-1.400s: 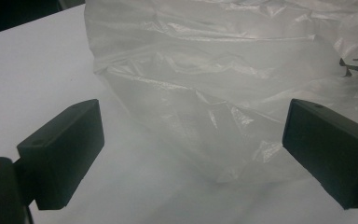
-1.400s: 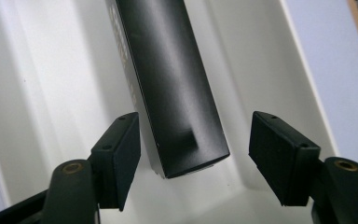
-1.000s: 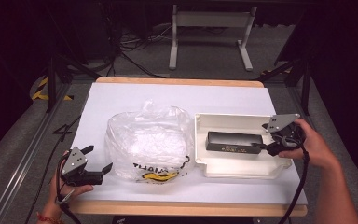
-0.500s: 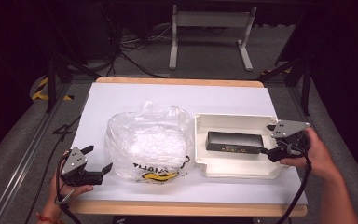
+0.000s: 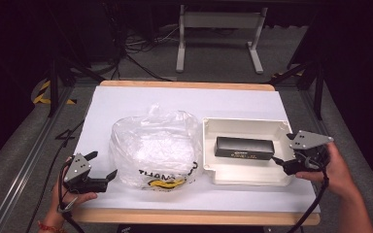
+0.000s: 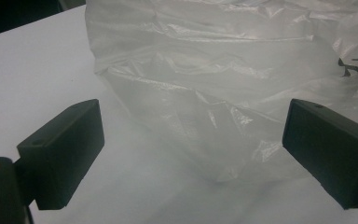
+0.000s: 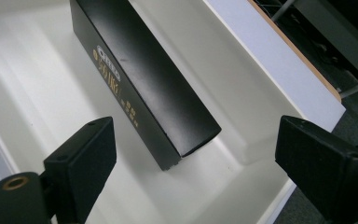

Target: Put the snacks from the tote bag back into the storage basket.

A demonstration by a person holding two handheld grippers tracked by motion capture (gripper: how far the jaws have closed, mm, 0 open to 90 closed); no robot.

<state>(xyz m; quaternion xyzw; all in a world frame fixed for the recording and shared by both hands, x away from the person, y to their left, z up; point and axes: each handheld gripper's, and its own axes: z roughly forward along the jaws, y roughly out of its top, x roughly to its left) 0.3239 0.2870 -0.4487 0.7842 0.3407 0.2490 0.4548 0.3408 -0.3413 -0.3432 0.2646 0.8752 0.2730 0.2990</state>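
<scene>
One long, matt black rectangular box with gold lettering (image 5: 245, 147) lay flat inside one shallow white plastic tray (image 5: 213, 127), lengthwise along the tray's floor and apart from its walls. In the right gripper view the same black box (image 7: 144, 79) ran diagonally across the pale tray (image 7: 23, 93), its near end just ahead of the two black jaws.

The right gripper (image 5: 285, 167) sat at the tray's right end, held by one hand (image 5: 337, 170) at the table's right edge. Its jaws had just been opening and stood wide apart, with nothing pressed between them; the end of the box lay ahead of the gap, untouched by either pad.

One crumpled, translucent white plastic bag with black and yellow print (image 5: 155, 148) rested on the white tabletop (image 5: 126, 102), just left of the tray. The left gripper (image 5: 103, 167) was held low near the front left edge, beside the bag. Its jaws were spread wide too, gripping nothing. In the left gripper view the bag (image 6: 223, 93) bulged ahead of and between the two pads without either pad pressing it.

Two grippers, one box, one tray and one bag were on the table.
</scene>
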